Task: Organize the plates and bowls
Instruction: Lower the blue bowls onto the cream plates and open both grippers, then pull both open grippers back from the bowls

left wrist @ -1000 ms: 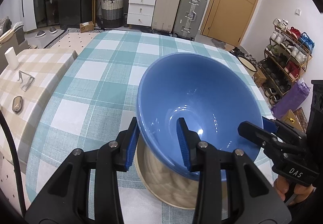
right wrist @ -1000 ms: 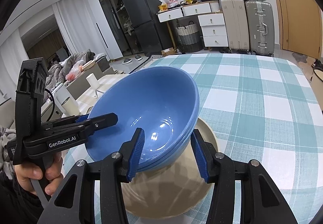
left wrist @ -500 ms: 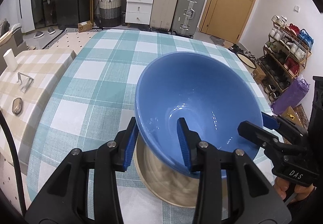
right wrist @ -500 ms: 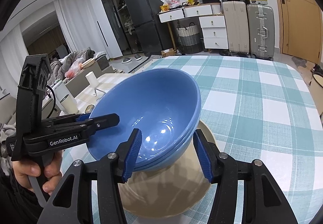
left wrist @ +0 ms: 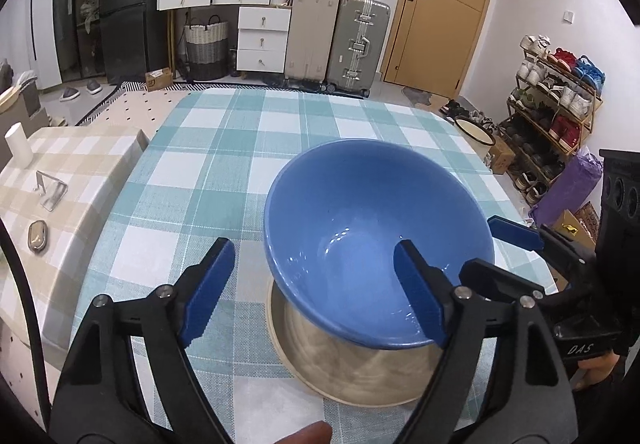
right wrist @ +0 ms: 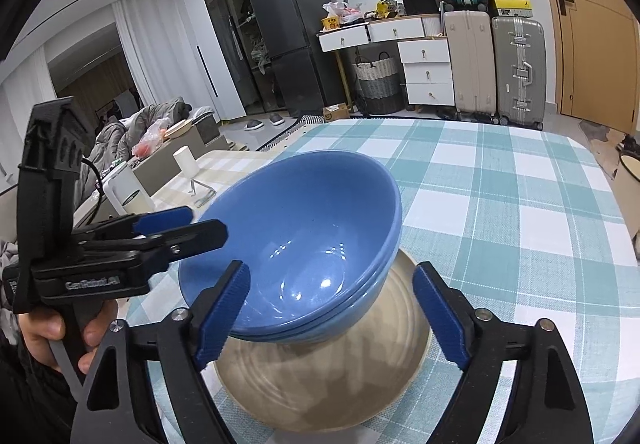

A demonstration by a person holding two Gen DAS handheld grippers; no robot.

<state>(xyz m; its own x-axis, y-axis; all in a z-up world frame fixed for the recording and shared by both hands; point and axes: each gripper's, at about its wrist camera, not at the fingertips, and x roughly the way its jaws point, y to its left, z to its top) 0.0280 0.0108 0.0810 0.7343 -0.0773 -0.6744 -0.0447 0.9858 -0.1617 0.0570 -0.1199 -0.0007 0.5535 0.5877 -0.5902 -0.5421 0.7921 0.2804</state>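
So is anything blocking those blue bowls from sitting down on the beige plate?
Nothing visible does. The blue bowls already sit nested on the beige plate, tilted. The left gripper and right gripper are opening, each with one finger inside the rim and one outside, pads off it.

Two glossy blue ceramic bowls (right wrist: 304, 244), nested, on one round beige wooden-look plate (right wrist: 320, 384), toward near edge of one teal-and-white checked table (left wrist: 248, 148). Two black two-finger grippers with blue pads: left gripper (left wrist: 316, 288), right gripper (right wrist: 340, 316). Two upright suitcases beyond far edge.
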